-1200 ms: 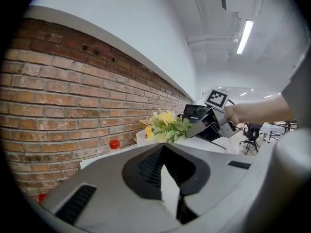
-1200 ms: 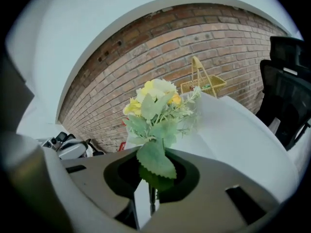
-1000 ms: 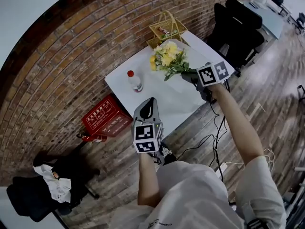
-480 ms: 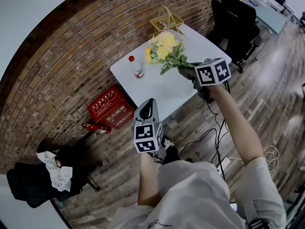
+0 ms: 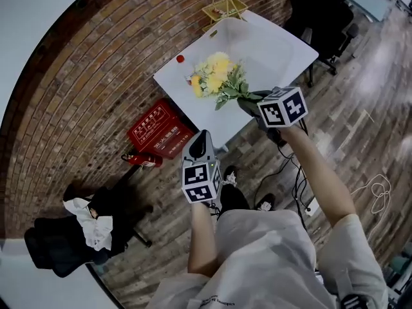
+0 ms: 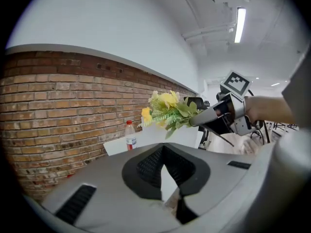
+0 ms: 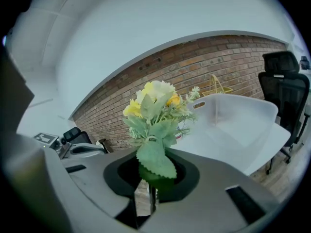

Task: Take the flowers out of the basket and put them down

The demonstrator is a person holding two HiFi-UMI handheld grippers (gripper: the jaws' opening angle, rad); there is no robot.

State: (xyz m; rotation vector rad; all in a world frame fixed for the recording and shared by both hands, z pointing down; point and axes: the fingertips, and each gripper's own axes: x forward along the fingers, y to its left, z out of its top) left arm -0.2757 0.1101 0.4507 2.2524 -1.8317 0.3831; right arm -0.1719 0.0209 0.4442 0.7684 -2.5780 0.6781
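Gripping the flowers (image 7: 154, 103) by their bundled stems (image 7: 155, 176), right hand-held gripper (image 7: 146, 197) clenched on them; left hand-held gripper (image 6: 177, 198) closed, empty. Judged light, floppy: hold stems, never blooms.

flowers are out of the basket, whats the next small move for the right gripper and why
Probably lower the right gripper so the yellow bouquet comes down onto the white table. Its jaws are shut on the stems, the blooms hang above the tabletop, clear of the wire basket at the far corner and the bottle near the left edge.
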